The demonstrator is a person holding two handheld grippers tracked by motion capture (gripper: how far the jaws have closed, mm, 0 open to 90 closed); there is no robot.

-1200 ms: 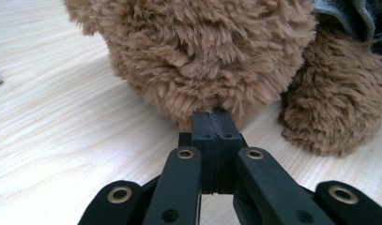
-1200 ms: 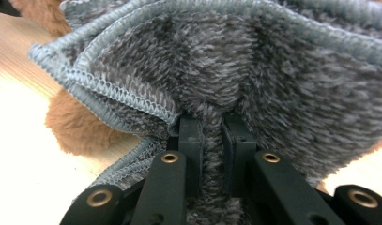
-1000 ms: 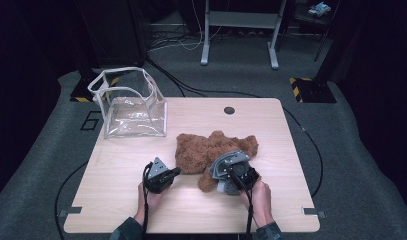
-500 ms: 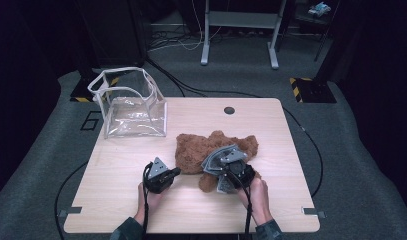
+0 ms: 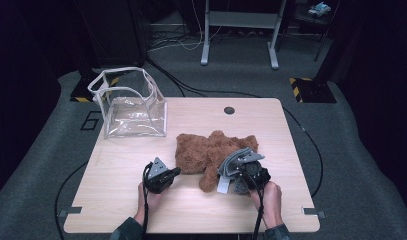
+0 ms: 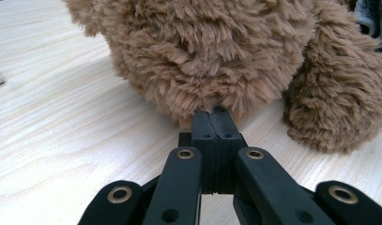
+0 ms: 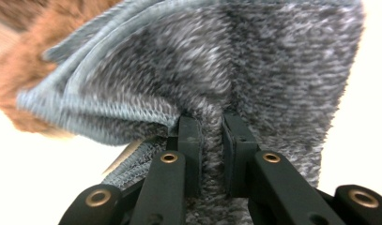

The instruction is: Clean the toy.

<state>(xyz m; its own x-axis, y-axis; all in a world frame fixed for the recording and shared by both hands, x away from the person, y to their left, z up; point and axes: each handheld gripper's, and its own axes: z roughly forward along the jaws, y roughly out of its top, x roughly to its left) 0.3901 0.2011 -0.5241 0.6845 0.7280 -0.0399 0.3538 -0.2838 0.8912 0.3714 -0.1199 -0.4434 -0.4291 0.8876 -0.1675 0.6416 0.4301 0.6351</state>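
Nearest to the person, the right gripper (image 5: 230, 176) is clamped on a fold of grey knitted cloth (image 7: 254, 70), seemingly a garment on the brown plush teddy bear (image 5: 211, 152). The knit is soft and stretchy, so it will probably give before the toy follows; a thick fold or the ribbed hem looks the safest hold. The left gripper (image 6: 215, 114) is closed with nothing between its jaws, its tip touching the bear's fur. The bear lies mid-bench, light and floppy. Farther away stands a clear plastic bag (image 5: 133, 107).

Right hand-held gripper (image 5: 239, 172) shifted slightly up the table, grey knit garment (image 5: 236, 161) lifted higher
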